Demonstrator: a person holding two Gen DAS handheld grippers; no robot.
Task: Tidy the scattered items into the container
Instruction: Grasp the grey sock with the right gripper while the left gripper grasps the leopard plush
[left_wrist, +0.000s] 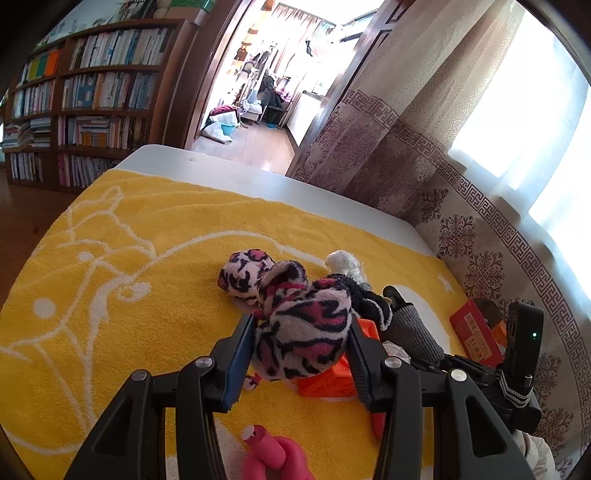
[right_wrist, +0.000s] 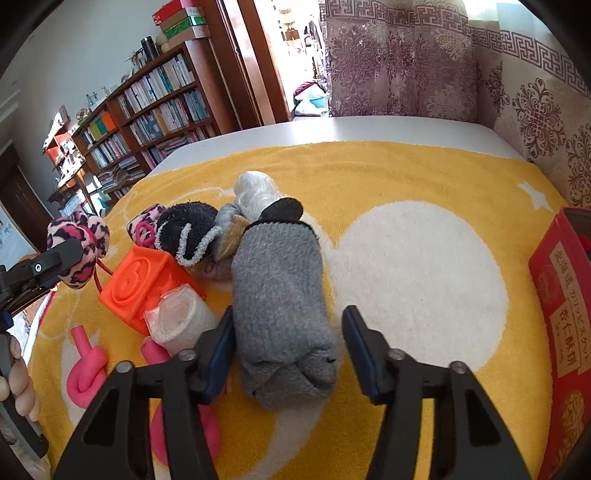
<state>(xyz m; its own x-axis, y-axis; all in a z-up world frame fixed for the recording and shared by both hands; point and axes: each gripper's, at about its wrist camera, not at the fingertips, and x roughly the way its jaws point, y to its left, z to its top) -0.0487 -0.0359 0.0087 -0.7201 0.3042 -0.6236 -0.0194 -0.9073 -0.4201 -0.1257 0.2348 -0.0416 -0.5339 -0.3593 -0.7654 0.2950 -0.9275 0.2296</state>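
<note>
- Gripper on the left (left_wrist: 301, 347) pinches a pink leopard-print plush sock bundle (left_wrist: 295, 317), lifted clear of the yellow towel (left_wrist: 147, 229), probably so it can travel over the pile without dragging.
- Right gripper (right_wrist: 288, 350) is spread wide with its jaws either side of the rolled grey sock (right_wrist: 280, 302), which lies flat on the towel-covered worktop, lined up lengthwise for an easy squeeze.
- Red box (right_wrist: 561, 295), the likely container, stands open at the towel's right edge, well apart from the pile.
- Orange block (right_wrist: 147, 280), wrapped bandage roll (right_wrist: 181, 321), black sock (right_wrist: 188, 229) and knotted pink tube (right_wrist: 88, 373) lie clustered left of the grey sock.
</note>
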